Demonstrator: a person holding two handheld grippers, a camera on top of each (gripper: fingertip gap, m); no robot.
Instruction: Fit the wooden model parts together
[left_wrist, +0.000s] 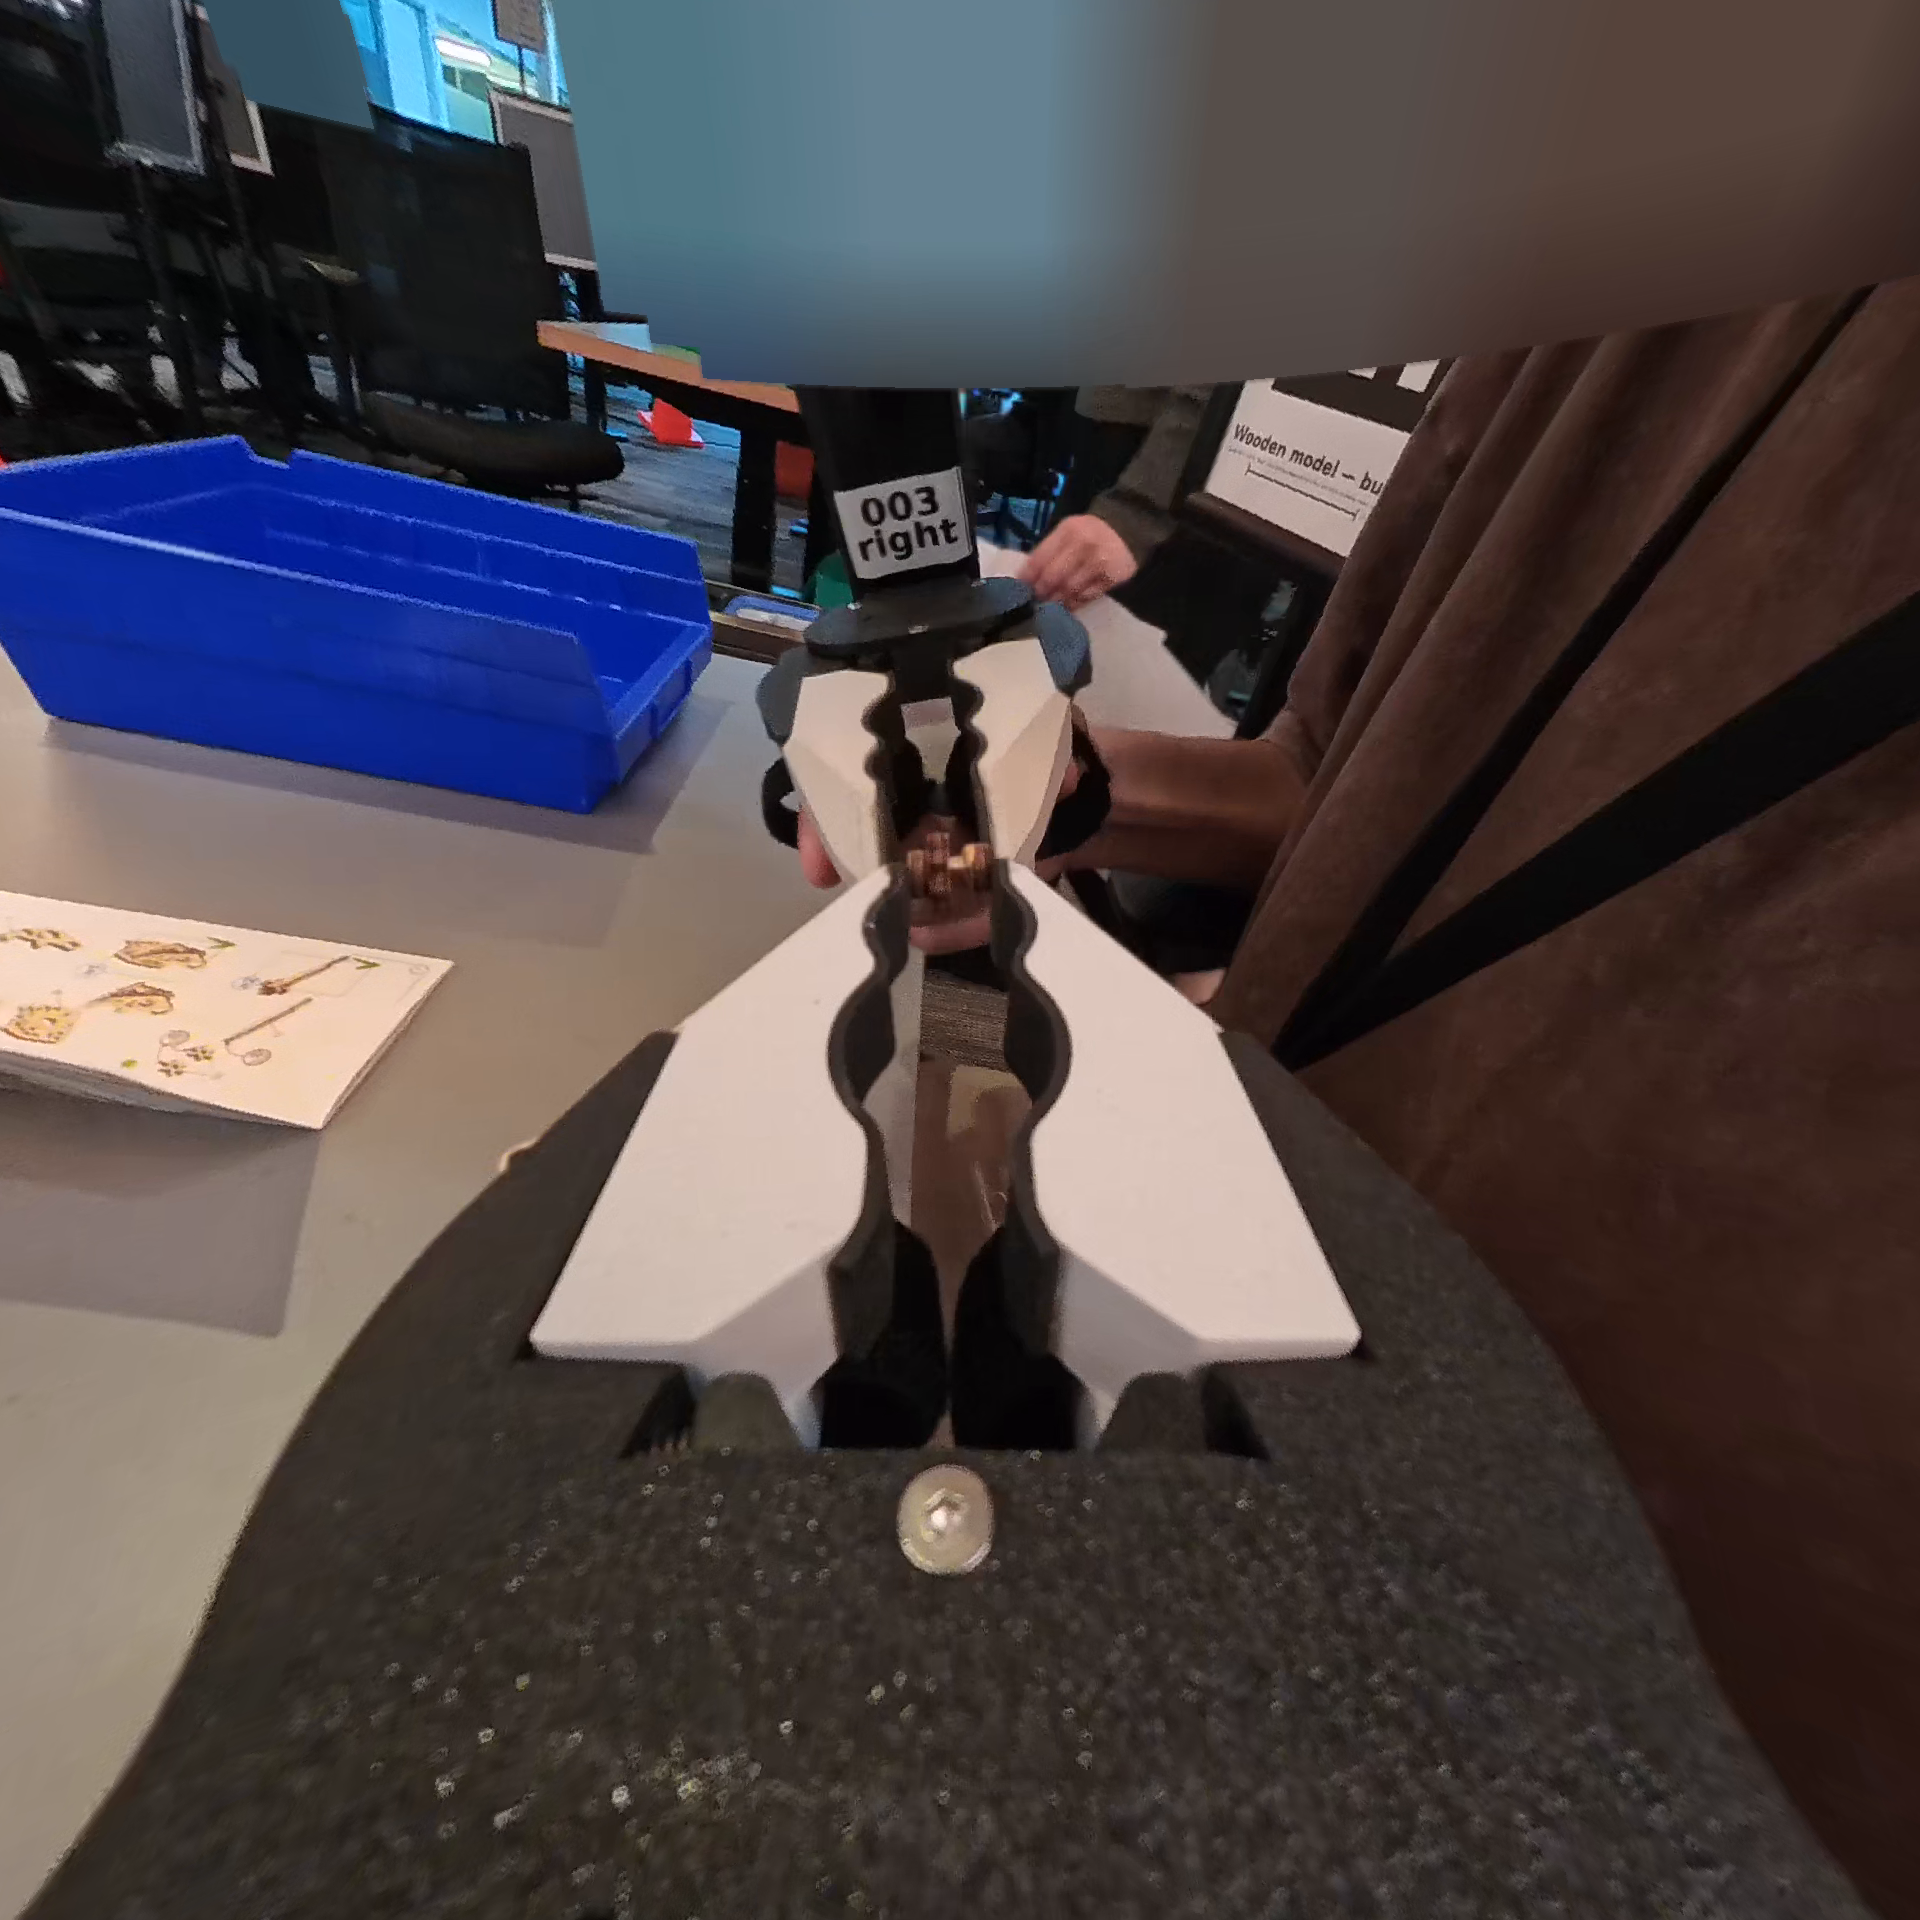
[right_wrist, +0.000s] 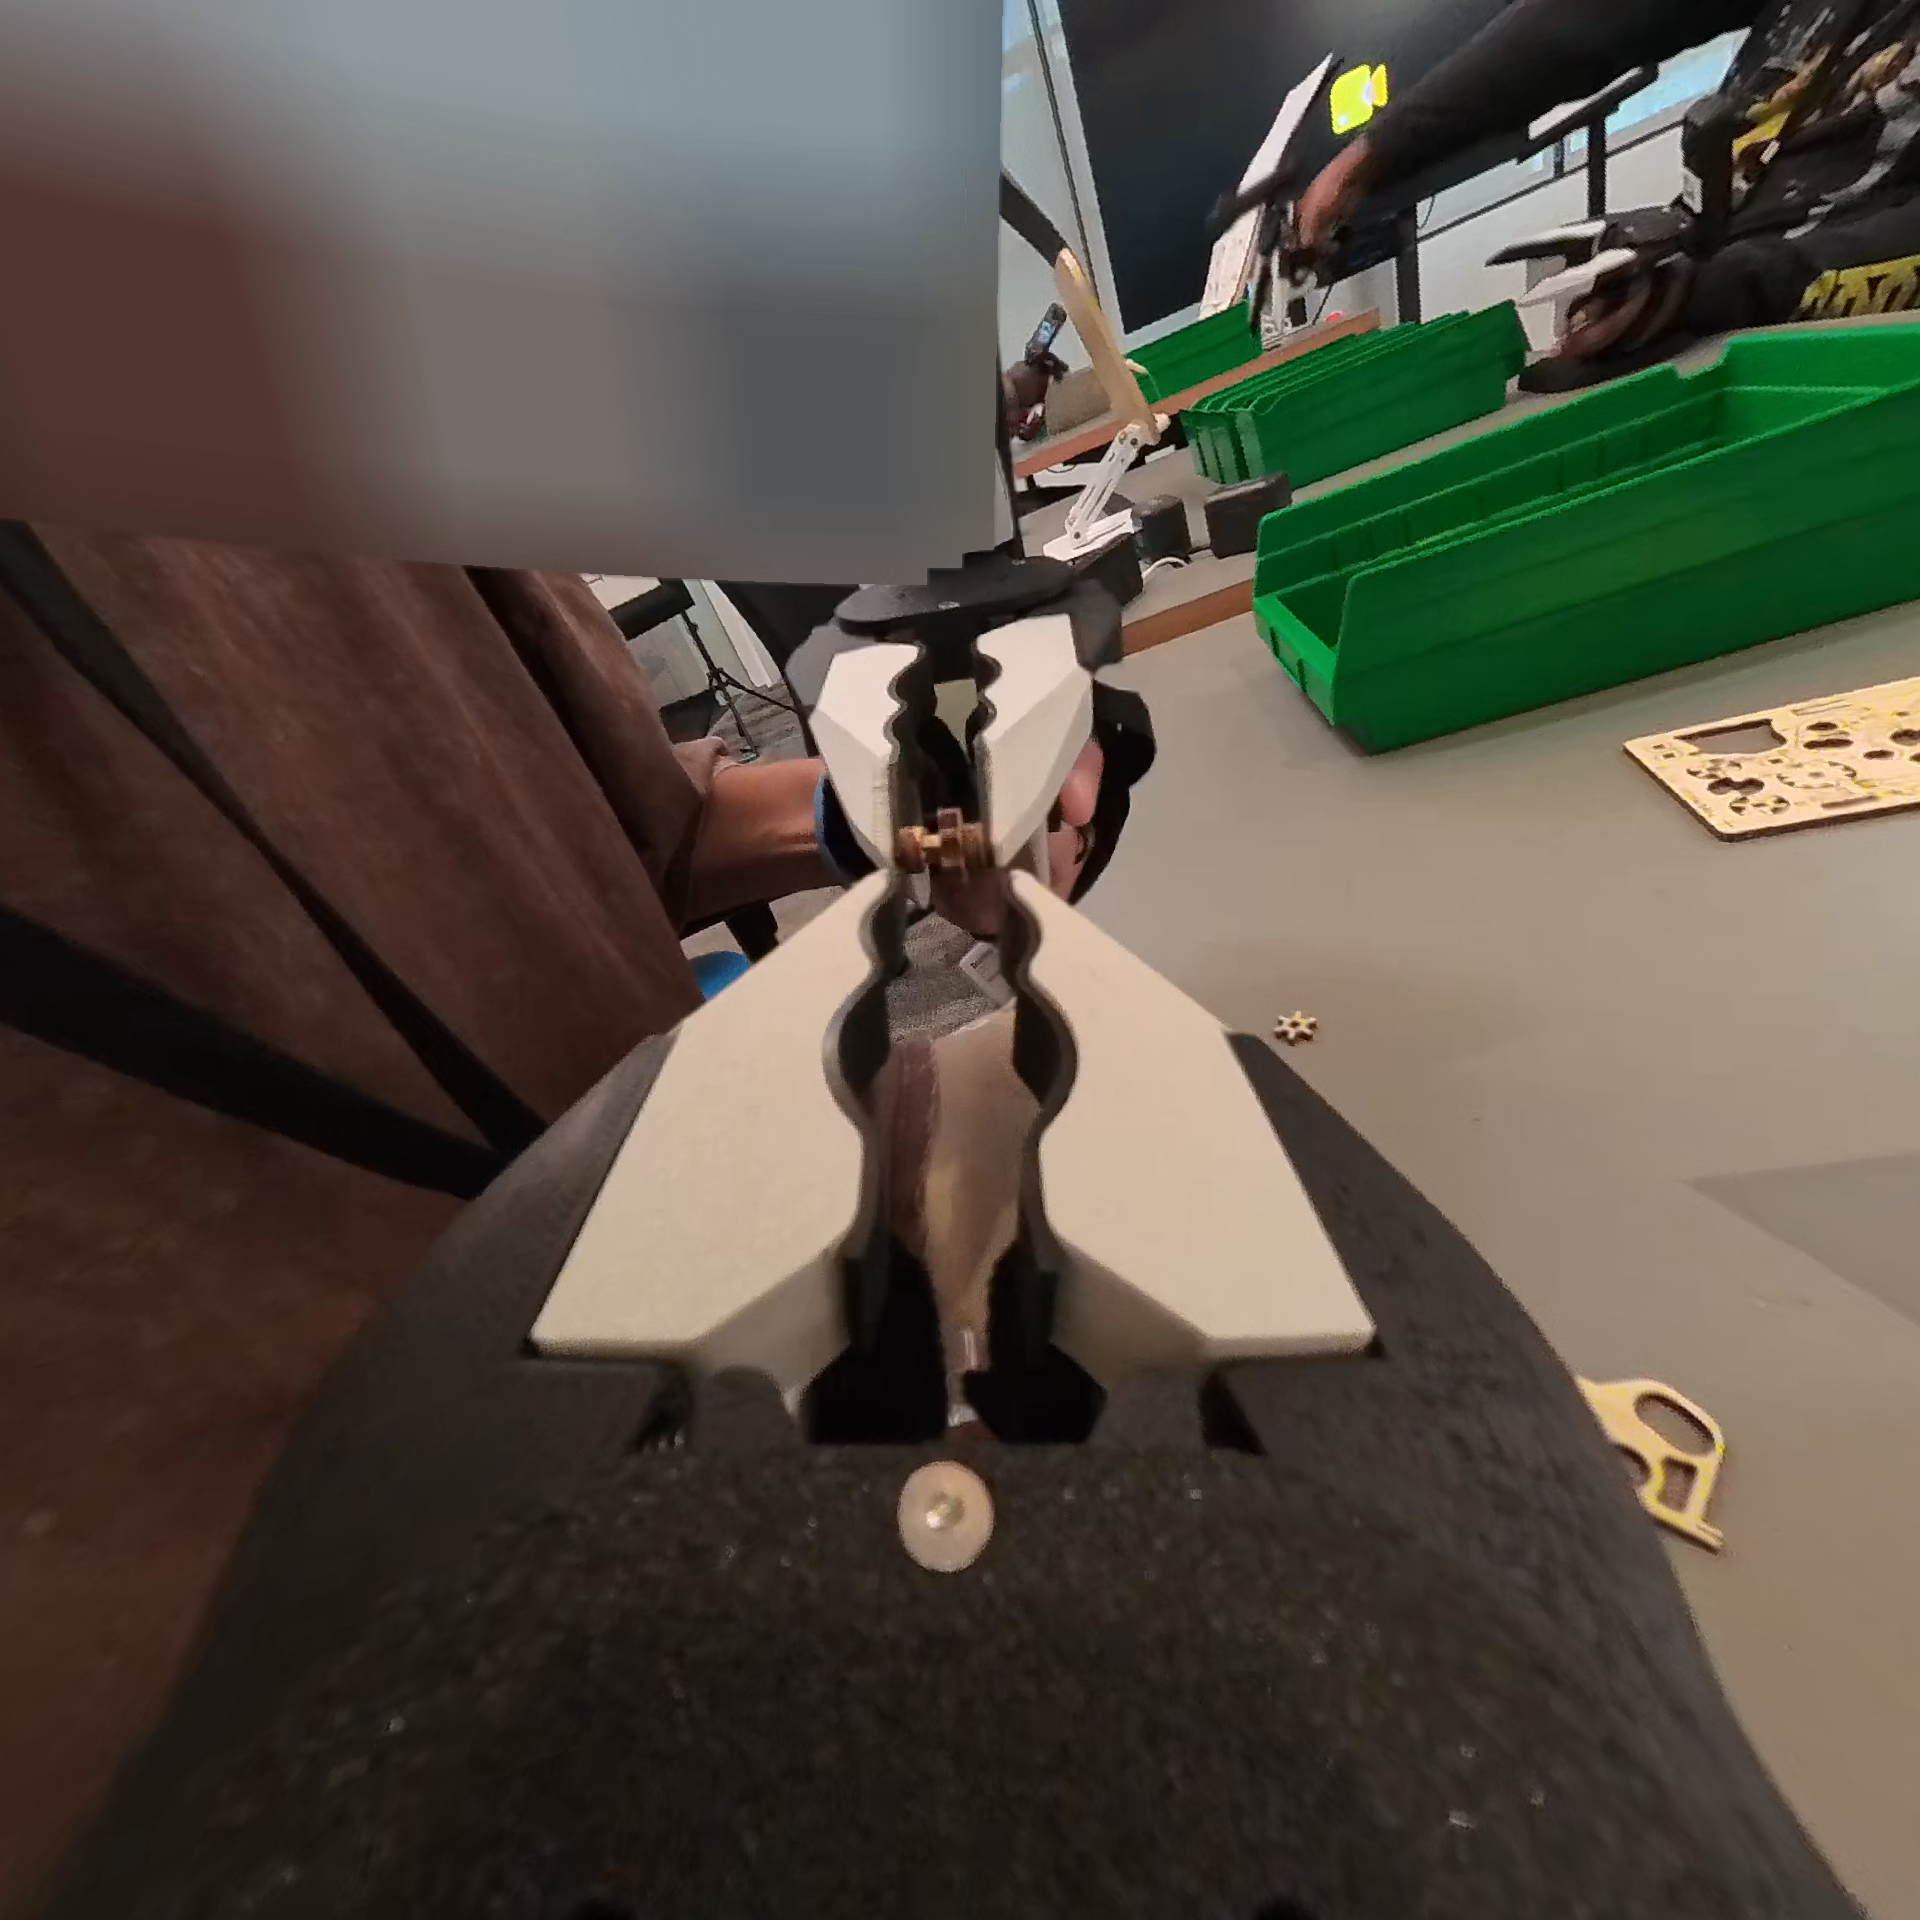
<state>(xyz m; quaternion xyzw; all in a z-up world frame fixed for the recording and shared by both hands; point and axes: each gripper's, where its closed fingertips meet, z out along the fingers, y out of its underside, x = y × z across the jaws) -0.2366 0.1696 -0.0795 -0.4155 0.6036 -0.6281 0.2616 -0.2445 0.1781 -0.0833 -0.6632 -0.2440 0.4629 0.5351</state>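
My left claw (left_wrist: 940, 883) and right claw (right_wrist: 945, 857) meet tip to tip, both nearly closed on the tiny wooden piece (left_wrist: 943, 868). It looks light and brittle; I'd pinch its ends gently.

Grey table (left_wrist: 312, 831), dark office chairs (left_wrist: 436, 312) behind, bright windows (left_wrist: 457, 62).

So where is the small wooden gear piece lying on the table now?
In the right wrist view, the small wooden gear lies alone on the grey table, just right of the right hand-held gripper, with the punched wooden sheet farther off to the right.
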